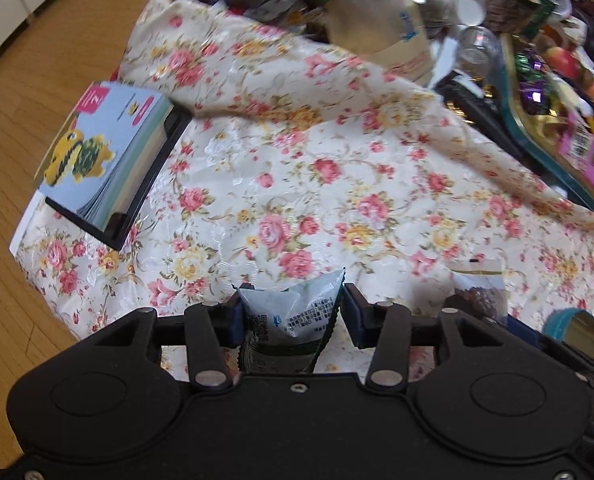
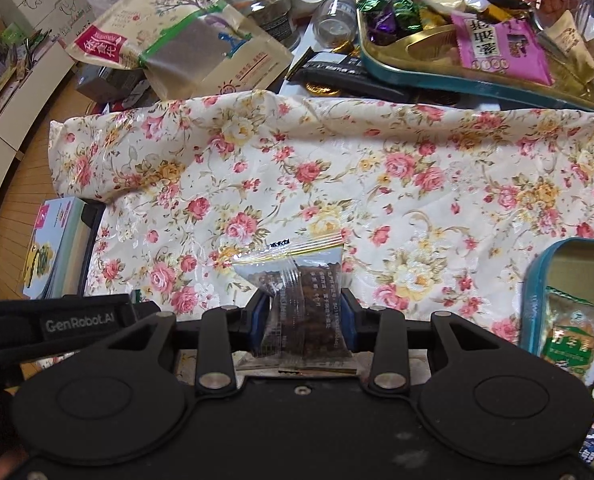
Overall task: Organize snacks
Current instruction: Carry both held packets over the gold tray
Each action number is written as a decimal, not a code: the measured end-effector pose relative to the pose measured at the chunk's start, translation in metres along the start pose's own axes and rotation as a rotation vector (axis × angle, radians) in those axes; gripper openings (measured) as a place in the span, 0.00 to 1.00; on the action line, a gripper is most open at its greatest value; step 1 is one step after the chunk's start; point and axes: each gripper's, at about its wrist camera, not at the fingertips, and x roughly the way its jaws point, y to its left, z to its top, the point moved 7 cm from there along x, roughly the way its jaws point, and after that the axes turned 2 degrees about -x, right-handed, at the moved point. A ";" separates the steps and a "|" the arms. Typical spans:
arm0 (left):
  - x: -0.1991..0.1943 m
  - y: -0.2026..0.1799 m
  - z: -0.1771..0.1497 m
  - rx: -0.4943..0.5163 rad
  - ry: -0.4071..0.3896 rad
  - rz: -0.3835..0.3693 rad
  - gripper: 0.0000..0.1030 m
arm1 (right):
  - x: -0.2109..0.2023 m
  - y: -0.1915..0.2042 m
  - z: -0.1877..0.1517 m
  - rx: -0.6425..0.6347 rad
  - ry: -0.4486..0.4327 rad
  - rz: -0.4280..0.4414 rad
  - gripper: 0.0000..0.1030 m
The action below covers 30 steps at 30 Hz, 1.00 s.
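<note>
both hands loaded, mid-sort: left gripper (image 1: 291, 312) jaws clenched on a pale grey-white foil snack packet (image 1: 293, 316); right gripper (image 2: 305, 312) jaws clenched on a clear-wrapped dark brown snack packet (image 2: 305, 304), both held over the floral cloth (image 2: 377, 168)

small teal tin (image 2: 537, 280) at right holds one green-labelled packet (image 2: 573, 340), so little looks sorted; the big gold-lined teal tray (image 2: 477, 84) of sweets sits at the back, so most work seems left

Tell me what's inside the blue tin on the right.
The blue tin holds a green-and-yellow snack packet lying on its gold floor; the far end is bare. Whatever lies under the packet or past the frame edge is hidden.
</note>
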 end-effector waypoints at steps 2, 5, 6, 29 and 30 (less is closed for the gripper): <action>-0.010 -0.007 -0.003 0.032 -0.016 -0.005 0.52 | -0.007 -0.003 0.000 0.000 -0.007 0.002 0.38; -0.023 -0.016 -0.007 0.074 -0.039 -0.005 0.52 | -0.017 -0.009 -0.001 -0.005 -0.019 0.007 0.38; -0.027 -0.019 -0.008 0.085 -0.046 -0.005 0.52 | -0.019 -0.011 -0.001 -0.007 -0.021 0.007 0.38; -0.076 -0.056 0.004 0.112 -0.180 0.030 0.52 | -0.036 -0.044 0.003 0.074 0.021 -0.004 0.38; -0.077 -0.060 0.004 0.120 -0.186 0.028 0.52 | -0.040 -0.047 0.005 0.082 0.012 -0.005 0.38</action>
